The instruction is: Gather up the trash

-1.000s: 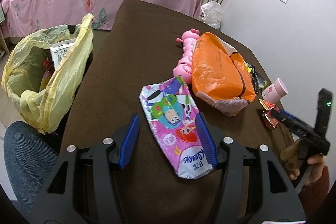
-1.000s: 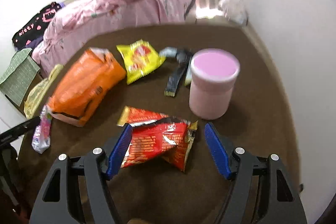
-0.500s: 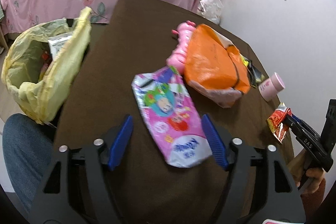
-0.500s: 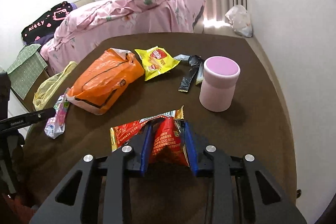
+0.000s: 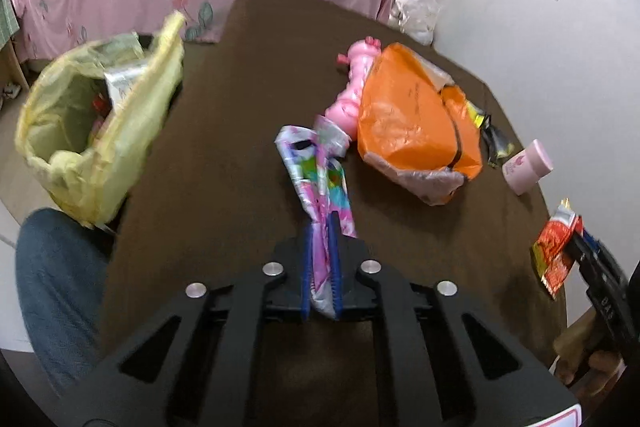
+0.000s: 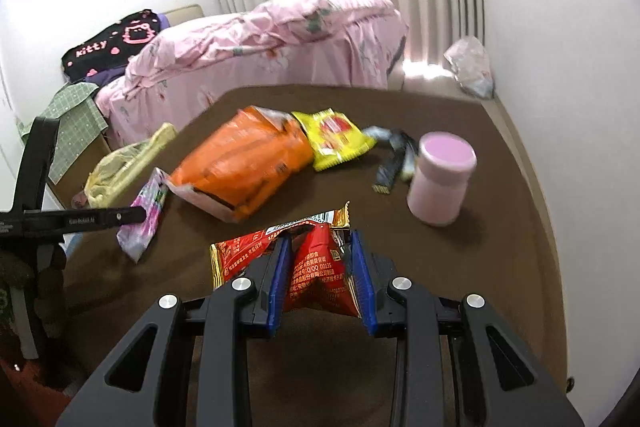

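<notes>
The left gripper is clamped thinly on the pink wrapper; the right gripper pinches the red wrapper. Both sit right of the yellow bag. Either slick foil may slip free, or miss the bag's sagging mouth.

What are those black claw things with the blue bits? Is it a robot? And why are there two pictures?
It is no robot. A person holds a grabbing tool in each hand, and each tool carries a camera that looks out along its two blue fingers. So one picture comes from the left gripper, the other from the right gripper.

The left one has just squeezed shut on a pink cartoon packet. The right one pinches a red snack wrapper.

On the brown table lie an orange bag, a yellow snack packet, a pink jar and a pink toy. Beside the table stands a bin with a yellow bag for the trash.
</notes>
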Demonstrator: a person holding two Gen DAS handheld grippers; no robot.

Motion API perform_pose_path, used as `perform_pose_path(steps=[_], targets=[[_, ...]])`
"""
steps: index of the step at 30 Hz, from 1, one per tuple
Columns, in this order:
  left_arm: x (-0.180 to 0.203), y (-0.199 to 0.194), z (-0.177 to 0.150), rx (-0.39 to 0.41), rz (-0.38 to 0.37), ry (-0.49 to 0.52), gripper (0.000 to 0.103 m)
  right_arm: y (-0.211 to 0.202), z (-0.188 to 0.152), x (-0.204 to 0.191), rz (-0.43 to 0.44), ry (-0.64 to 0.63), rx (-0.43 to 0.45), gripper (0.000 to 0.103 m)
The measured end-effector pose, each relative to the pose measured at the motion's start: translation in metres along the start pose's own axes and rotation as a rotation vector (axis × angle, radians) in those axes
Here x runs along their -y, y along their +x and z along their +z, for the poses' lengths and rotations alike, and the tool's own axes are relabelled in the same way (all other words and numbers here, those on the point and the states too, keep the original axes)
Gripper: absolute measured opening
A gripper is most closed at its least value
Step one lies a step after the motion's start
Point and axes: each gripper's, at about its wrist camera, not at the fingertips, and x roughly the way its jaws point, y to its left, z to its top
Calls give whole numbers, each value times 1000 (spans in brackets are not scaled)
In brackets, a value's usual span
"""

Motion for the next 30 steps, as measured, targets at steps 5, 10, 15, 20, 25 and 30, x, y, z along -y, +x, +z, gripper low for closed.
perform_pose_path(steps=[5, 10, 15, 20, 25, 30], targets=[[-6, -39, 5, 122, 3, 10, 6, -12, 25, -33, 21, -66, 66, 29], [-17, -73, 5, 225, 20, 30, 6, -19, 46, -65, 50, -110, 108, 29], [-49, -96, 12, 297, 47, -7, 6, -14, 71, -97, 85, -153, 110, 29], [-81, -109, 24, 348, 86, -8, 6, -6, 91, -131, 120, -222, 127, 29], [-115, -104, 31, 367, 163, -36, 6, 19, 110, -155, 174, -251, 110, 29], [-163, -90, 29, 365, 255, -176, 6, 54, 123, -178, 221, -285, 72, 29]])
